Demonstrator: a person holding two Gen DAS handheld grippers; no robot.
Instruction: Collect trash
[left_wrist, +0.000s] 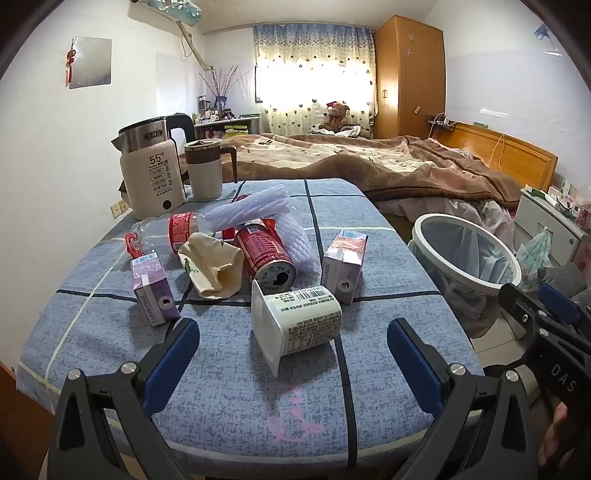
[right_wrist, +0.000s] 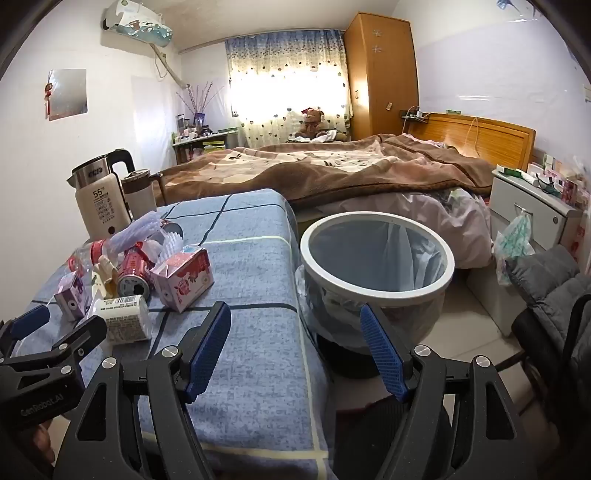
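Note:
Trash lies on a blue checked tablecloth: a white yogurt cup on its side, a red can, two small purple cartons, a crumpled beige wrapper, a clear bottle with a red label and white foam netting. My left gripper is open, its blue pads either side of the yogurt cup without touching it. My right gripper is open and empty over the table's right edge, in front of a white-rimmed bin lined with a bag.
A kettle and a lidded mug stand at the table's far left. A bed with a brown blanket lies beyond. A white nightstand and a grey jacket on a chair sit right of the bin.

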